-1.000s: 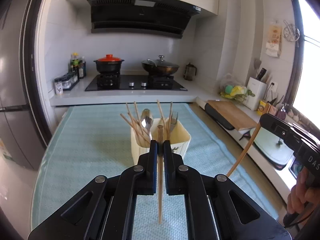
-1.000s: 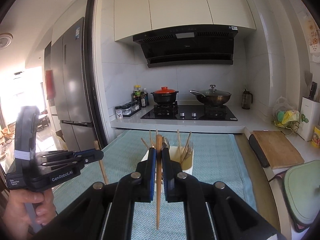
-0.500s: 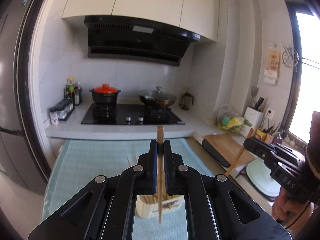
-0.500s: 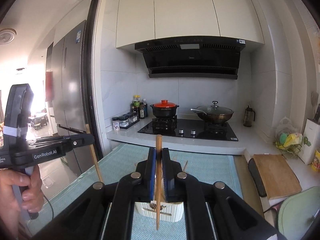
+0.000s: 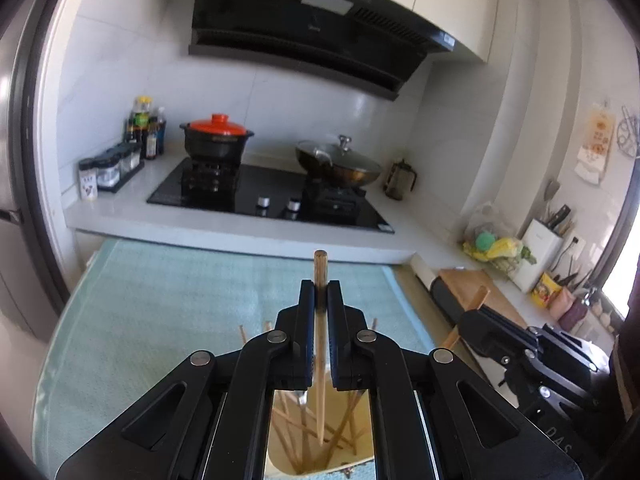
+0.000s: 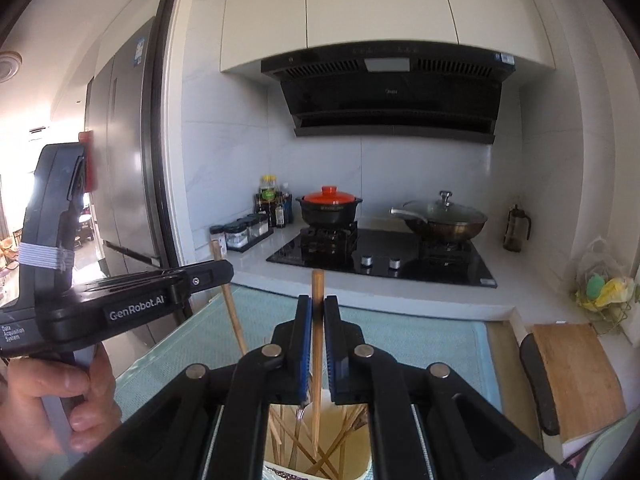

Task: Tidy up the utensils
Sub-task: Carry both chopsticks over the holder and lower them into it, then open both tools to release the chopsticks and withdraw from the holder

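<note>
L gripper (image 5: 321,292) has its jaws pinched narrow on a wooden chopstick (image 5: 320,360), held upright, blunt end poking above the fingertips, thin tip hanging down over the mouth of the cream utensil holder (image 5: 280,462). Holder sits at near edge of frame on the teal mat (image 5: 160,320), w/ more chopsticks leaning inside.

R gripper (image 6: 318,306) likewise clamped narrow on a second chopstick (image 6: 317,360), also upright, tip down inside the same holder (image 6: 372,468).

L view only: R gripper body low at right w/ its stick angled up past the cutting board (image 5: 476,284); knife block (image 5: 540,248) and bagged produce along the right counter.

R view only: the person's left hand (image 6: 60,400) wrapped round the L gripper's handle at left, its chopstick slanting down toward the mat; fridge (image 6: 120,180) far left, upper cabinets (image 6: 380,8) above the hood.

Both views: stove at far side w/ red-lidded pot (image 5: 216,140) and lidded wok (image 5: 340,164), spice jars (image 5: 108,166) left of the hob, range hood (image 6: 388,92) overhead.
</note>
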### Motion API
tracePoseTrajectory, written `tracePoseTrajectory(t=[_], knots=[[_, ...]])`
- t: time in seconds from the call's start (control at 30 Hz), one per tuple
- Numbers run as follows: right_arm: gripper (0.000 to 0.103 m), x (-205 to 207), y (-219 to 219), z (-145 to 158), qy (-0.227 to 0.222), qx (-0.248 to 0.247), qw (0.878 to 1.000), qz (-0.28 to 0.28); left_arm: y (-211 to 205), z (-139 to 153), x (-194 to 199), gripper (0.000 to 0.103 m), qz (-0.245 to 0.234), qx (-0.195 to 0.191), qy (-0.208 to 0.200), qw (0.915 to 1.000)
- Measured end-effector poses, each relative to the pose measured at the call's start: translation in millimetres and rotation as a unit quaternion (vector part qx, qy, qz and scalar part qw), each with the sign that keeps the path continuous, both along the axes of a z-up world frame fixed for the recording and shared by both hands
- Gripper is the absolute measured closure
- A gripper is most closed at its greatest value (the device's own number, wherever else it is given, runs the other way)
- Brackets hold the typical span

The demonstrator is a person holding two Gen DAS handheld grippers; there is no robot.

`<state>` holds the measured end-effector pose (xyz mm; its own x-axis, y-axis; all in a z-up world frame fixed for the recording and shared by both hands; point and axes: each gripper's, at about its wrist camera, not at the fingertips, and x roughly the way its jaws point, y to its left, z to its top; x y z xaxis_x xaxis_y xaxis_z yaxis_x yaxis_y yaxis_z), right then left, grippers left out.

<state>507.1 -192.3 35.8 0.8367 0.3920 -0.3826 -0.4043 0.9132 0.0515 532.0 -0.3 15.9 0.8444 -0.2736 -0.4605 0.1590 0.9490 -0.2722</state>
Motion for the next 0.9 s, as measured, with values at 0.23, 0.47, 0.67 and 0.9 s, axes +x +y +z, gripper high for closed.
tracePoseTrajectory(t=[0.23, 0.47, 0.67, 0.9], knots=[[0.097, 47, 6, -63, 0.109, -0.001, 0.994, 0.016, -12, -45, 27, 0.099, -0.014, 0.019, 0.062, 0.9978], [0.095, 68, 12, -83, 0.154, 0.002, 0.988, 0.021, -13, -52, 26, 0.059, -0.005, 0.035, 0.077, 0.9964], [0.048, 49, 2, -56, 0.118, 0.015, 0.993, 0.003, 1, -21, -14, 0.02, 0.015, 0.047, 0.021, 0.9986], [0.022, -16, -15, -12, 0.052, -0.002, 0.999, -0.016, -4, 14, -98, 0.001, 0.074, 0.138, -0.068, 0.9854]])
